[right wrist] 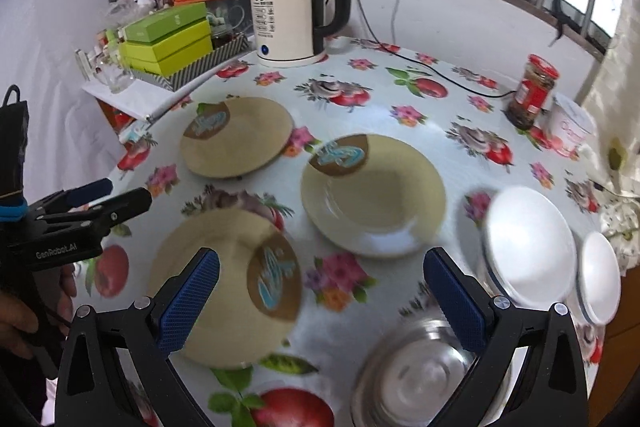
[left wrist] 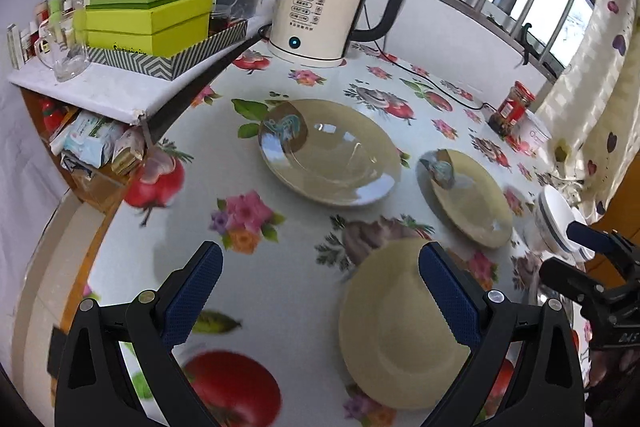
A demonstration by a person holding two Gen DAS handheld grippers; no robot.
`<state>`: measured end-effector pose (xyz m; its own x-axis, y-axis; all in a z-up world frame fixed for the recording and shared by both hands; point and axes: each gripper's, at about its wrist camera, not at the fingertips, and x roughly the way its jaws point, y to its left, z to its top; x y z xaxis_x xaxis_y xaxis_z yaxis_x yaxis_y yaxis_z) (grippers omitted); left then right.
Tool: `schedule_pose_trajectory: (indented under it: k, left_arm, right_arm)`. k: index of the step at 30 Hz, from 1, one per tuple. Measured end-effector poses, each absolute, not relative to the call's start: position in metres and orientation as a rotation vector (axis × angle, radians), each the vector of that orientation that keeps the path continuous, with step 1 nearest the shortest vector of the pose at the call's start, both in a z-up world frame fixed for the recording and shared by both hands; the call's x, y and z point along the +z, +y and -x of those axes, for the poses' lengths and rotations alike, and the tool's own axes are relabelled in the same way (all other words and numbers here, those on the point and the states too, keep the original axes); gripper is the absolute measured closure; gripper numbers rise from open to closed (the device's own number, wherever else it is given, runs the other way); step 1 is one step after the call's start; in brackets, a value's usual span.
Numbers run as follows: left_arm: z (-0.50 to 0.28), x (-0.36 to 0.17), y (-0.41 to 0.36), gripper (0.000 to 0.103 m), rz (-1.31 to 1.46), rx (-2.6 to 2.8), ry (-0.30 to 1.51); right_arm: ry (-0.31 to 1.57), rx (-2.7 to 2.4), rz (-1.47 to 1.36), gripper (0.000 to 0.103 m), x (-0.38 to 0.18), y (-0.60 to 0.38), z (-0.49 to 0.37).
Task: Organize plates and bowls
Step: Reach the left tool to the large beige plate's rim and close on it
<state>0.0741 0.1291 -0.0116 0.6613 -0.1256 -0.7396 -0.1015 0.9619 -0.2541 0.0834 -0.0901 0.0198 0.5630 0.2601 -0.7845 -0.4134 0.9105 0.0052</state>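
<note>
1. While both tools hover above the counter (right wrist: 400, 107) with its flowered cloth, the left gripper (left wrist: 320, 291) stands wide open, nothing between its blue pads
2. Right gripper (right wrist: 320, 291) likewise wide open and empty; left gripper also seen at the left edge of the right wrist view, held by a hand (right wrist: 24, 315)
3. Three tan plates lie flat and apart on the counter: far plate (right wrist: 236, 139), middle plate (right wrist: 374, 195), near plate (right wrist: 224, 287)
4. Large white bowl (right wrist: 528, 247) and small white bowl (right wrist: 600, 279) stand side by side at the right, overturned as far as I can tell
5. Steel bowl (right wrist: 416, 375) upright, nearest the right gripper
6. Kettle (right wrist: 288, 15) and red-lidded jar (right wrist: 534, 91) at the far edge
</note>
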Motion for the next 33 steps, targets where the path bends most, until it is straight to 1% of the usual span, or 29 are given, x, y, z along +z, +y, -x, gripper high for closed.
schedule_pose_trajectory:
  k: [2,4,5,7,9,10,12,14,15,17,19,21,22,23,24,28,33]
  left_arm:
    - [-0.084,-0.014,0.137,0.005,0.304,-0.022,0.857]
    - [-0.095,-0.018,0.144,0.014,0.316,-0.026,0.868]
    - [-0.102,-0.019,0.148,0.019,0.306,-0.014,0.869]
    - [-0.109,-0.022,0.153,0.023,0.324,-0.018,0.875]
    - [-0.120,-0.026,0.159,0.031,0.344,-0.022,0.885]
    - [-0.124,-0.027,0.160,0.033,0.337,-0.014,0.885]
    - [-0.134,-0.032,0.164,0.042,0.335,-0.002,0.896]
    - [-0.143,-0.036,0.168,0.047,0.339,0.005,0.906]
    - [-0.149,-0.039,0.170,0.050,0.341,0.013,0.912]
    - [-0.156,-0.042,0.175,0.051,0.358,0.010,0.919]
    - [-0.163,-0.044,0.179,0.052,0.367,0.008,0.917]
    - [-0.169,-0.045,0.181,0.056,0.368,0.004,0.914]
    - [-0.172,-0.046,0.182,0.057,0.370,0.000,0.917]
    - [-0.174,-0.047,0.182,0.061,0.370,-0.001,0.921]
    - [-0.177,-0.048,0.182,0.064,0.367,-0.005,0.924]
    - [-0.183,-0.051,0.182,0.069,0.371,-0.012,0.930]
    - [-0.187,-0.058,0.183,0.070,0.384,-0.019,0.945]
  right_arm:
    - [0.900,0.416,0.175,0.007,0.019,-0.082,-0.098]
    - [0.923,0.420,0.143,0.011,0.018,-0.078,-0.111]
    - [0.941,0.429,0.118,0.015,0.017,-0.075,-0.121]
    - [0.956,0.439,0.100,0.022,0.015,-0.069,-0.135]
    - [0.978,0.442,0.089,0.026,0.012,-0.062,-0.150]
    - [0.985,0.451,0.080,0.029,0.011,-0.060,-0.156]
    - [0.997,0.458,0.079,0.032,0.007,-0.052,-0.170]
    - [1.011,0.464,0.081,0.042,0.002,-0.044,-0.182]
    - [1.023,0.471,0.082,0.045,-0.002,-0.040,-0.189]
    - [1.046,0.477,0.079,0.051,-0.009,-0.032,-0.201]
    - [1.060,0.483,0.073,0.052,-0.016,-0.025,-0.212]
    - [1.067,0.485,0.074,0.056,-0.021,-0.019,-0.222]
    - [1.070,0.489,0.075,0.062,-0.024,-0.016,-0.228]
    - [1.074,0.491,0.074,0.066,-0.026,-0.014,-0.231]
    - [1.085,0.494,0.068,0.067,-0.030,-0.012,-0.237]
    - [1.110,0.503,0.042,0.070,-0.037,-0.007,-0.249]
    - [1.143,0.511,0.027,0.070,-0.047,-0.001,-0.257]
